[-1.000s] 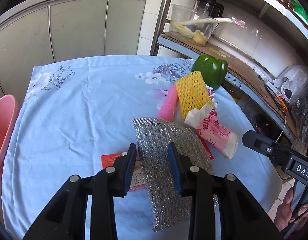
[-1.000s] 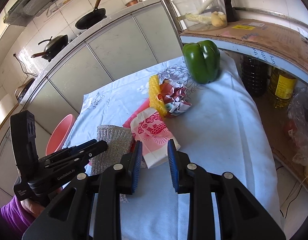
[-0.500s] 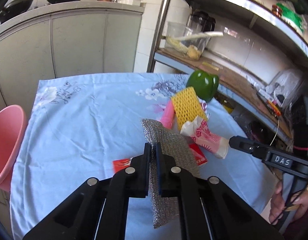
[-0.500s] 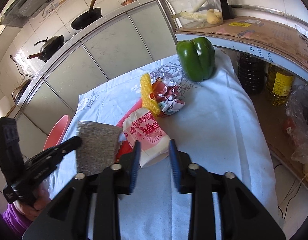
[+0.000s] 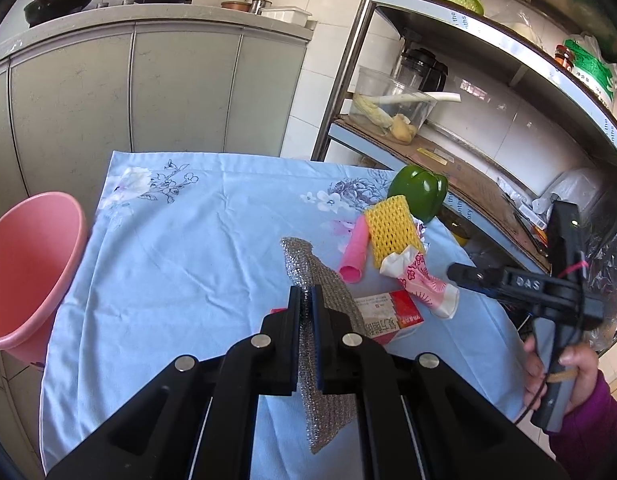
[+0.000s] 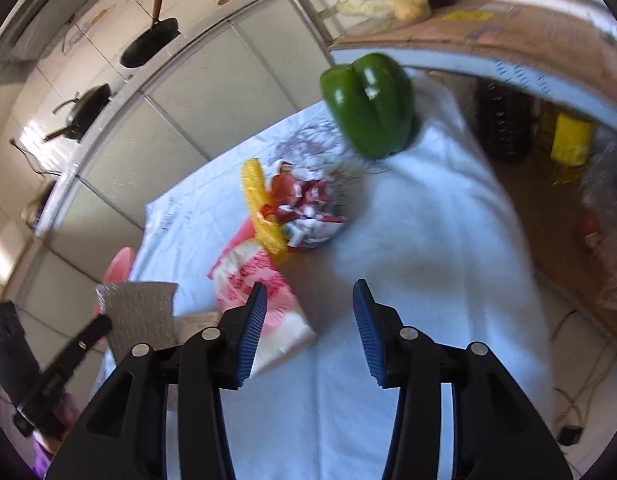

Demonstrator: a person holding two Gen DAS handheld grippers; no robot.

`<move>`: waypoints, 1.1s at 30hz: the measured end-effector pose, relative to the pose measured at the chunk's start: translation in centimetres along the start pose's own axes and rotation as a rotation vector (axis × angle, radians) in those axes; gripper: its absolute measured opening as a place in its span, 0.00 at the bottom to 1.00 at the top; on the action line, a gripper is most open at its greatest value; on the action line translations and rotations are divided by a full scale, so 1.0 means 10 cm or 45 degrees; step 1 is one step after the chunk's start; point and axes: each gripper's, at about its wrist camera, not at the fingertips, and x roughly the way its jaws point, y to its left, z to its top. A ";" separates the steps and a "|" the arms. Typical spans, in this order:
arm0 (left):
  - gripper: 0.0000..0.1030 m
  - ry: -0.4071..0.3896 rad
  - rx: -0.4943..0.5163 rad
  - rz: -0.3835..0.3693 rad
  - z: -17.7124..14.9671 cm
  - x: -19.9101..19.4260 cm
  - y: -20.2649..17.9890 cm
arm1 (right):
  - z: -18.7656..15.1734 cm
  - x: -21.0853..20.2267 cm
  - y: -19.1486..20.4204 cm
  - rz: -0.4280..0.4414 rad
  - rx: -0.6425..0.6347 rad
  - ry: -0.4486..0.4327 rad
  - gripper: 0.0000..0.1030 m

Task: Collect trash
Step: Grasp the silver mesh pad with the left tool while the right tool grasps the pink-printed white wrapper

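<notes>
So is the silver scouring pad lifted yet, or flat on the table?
Lifted. The left tool is shut on the pad, which hangs on edge above the cloth; the right view shows it raised.

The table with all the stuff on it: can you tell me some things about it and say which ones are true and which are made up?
1. The left gripper is shut on the silver scrubbing cloth. True.
2. The green pepper lies inside the pink bin. False: it sits on the blue tablecloth, and the bin stands beside the table.
3. The right gripper grips the yellow foam net. False: its fingers are apart, holding nothing.
4. The pink tube lies next to the yellow foam net. True.
5. The tablecloth is plain red. False: it is light blue with flowers.
</notes>
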 end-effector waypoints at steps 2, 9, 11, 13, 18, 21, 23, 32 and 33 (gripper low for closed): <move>0.05 0.001 -0.009 -0.004 -0.01 -0.02 0.01 | 0.00 0.06 0.02 0.043 -0.005 0.012 0.44; 0.05 0.003 -0.041 -0.014 -0.03 -0.05 0.06 | -0.12 0.23 0.16 0.054 -0.089 0.089 0.44; 0.05 -0.001 -0.043 -0.015 -0.03 -0.07 0.06 | -0.17 0.22 0.22 0.037 -0.127 0.093 0.44; 0.05 -0.003 -0.045 -0.016 -0.03 -0.07 0.06 | -0.22 0.20 0.25 0.024 -0.159 0.093 0.44; 0.05 -0.012 -0.039 -0.011 -0.04 -0.10 0.06 | -0.33 0.10 0.31 -0.035 -0.227 0.053 0.36; 0.05 -0.022 -0.036 -0.008 -0.04 -0.13 0.06 | -0.35 0.02 0.35 -0.077 -0.260 0.015 0.24; 0.05 -0.026 -0.036 -0.006 -0.03 -0.14 0.07 | -0.35 -0.02 0.37 -0.097 -0.277 -0.003 0.12; 0.05 -0.069 -0.050 0.004 -0.02 -0.27 0.14 | -0.36 -0.29 0.64 -0.070 -0.343 -0.098 0.11; 0.05 -0.077 -0.054 0.005 -0.03 -0.30 0.15 | -0.35 -0.31 0.67 -0.059 -0.350 -0.104 0.11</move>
